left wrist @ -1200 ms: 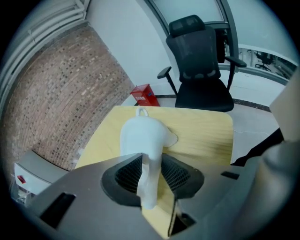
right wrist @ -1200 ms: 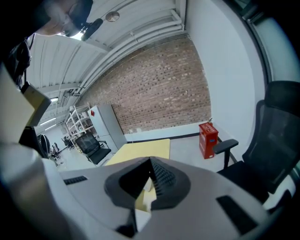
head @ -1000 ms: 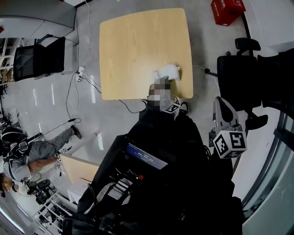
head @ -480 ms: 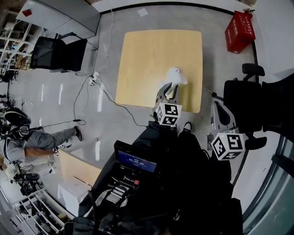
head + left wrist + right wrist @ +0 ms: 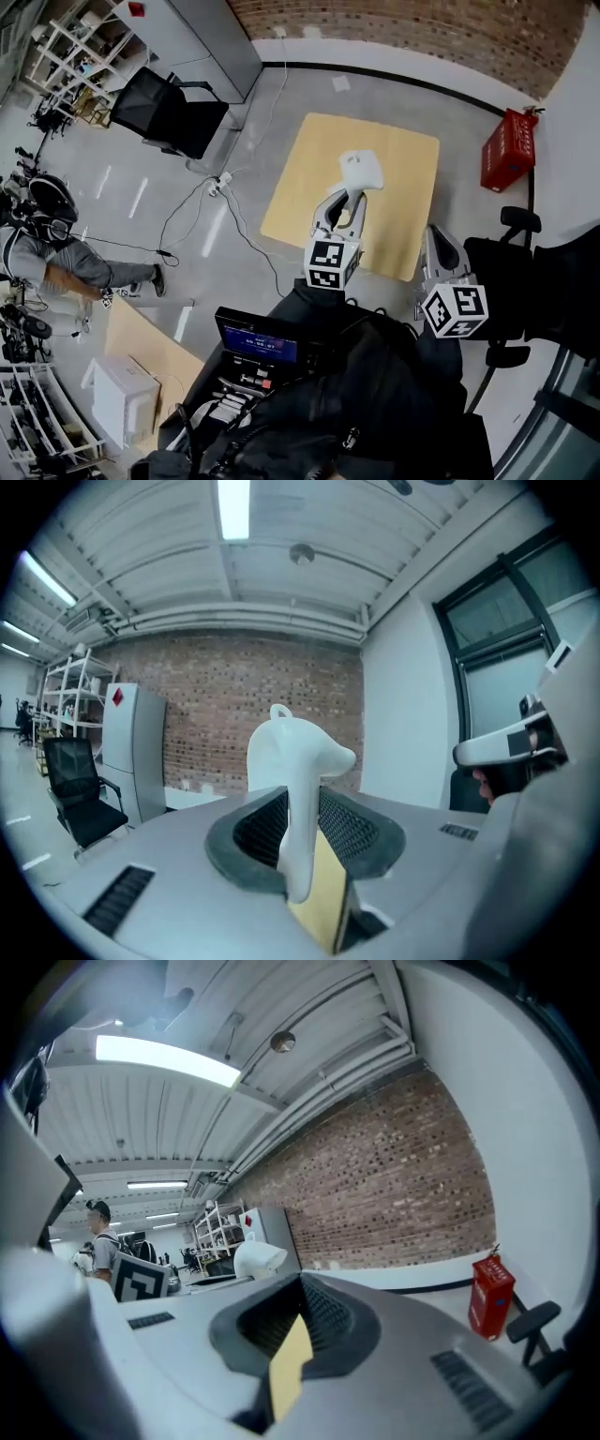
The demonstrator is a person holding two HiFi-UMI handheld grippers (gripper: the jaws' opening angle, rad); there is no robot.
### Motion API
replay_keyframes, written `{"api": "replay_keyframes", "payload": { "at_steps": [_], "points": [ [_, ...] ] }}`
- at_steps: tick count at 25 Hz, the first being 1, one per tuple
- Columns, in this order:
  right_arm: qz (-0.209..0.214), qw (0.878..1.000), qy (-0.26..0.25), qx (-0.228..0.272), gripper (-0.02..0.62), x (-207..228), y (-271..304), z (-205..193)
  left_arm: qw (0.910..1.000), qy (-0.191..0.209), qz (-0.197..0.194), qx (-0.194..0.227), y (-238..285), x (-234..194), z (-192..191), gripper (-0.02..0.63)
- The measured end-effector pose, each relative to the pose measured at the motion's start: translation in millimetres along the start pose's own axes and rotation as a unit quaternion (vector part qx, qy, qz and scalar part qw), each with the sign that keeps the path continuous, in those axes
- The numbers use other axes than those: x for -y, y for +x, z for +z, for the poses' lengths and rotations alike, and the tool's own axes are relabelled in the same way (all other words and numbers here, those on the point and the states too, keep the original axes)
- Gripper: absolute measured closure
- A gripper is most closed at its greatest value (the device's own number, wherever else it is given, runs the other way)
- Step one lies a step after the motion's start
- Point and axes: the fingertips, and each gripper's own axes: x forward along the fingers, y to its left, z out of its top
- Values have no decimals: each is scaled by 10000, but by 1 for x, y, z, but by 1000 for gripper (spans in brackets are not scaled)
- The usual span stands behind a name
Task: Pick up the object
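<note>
A white moulded object [image 5: 359,171] with a rounded nose and a small loop on top is held over the light wooden table [image 5: 403,216]. My left gripper [image 5: 352,195] is shut on its lower part. In the left gripper view the white object [image 5: 295,761] stands upright between the dark pads [image 5: 349,829] of the left gripper [image 5: 302,822], with the table showing below. My right gripper [image 5: 433,234] hangs at the table's near right edge, shut with nothing in it. In the right gripper view the right gripper [image 5: 298,1321] points past the white object [image 5: 255,1260].
A red box [image 5: 509,150] stands on the floor right of the table. Black chairs sit at the upper left [image 5: 173,117] and at the right [image 5: 525,272]. Cables [image 5: 202,216] cross the grey floor. A person [image 5: 47,253] and shelves are at far left.
One second ago the white object lay on the table near its front edge. My left gripper has closed on it and now holds it over the table; the head view has swung.
</note>
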Motion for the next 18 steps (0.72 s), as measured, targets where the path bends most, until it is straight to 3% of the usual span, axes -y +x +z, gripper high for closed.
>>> {"api": "replay_keyframes", "payload": {
  "at_steps": [7,18],
  "points": [
    [238,9993,-163,258,591,-23,2,24,9991,65,-39,409,-30,-9,45,499],
    [194,9980,-311,518,591,-21,0,48,9965,112,-223,796,-46,-10,83,499]
  ]
}}
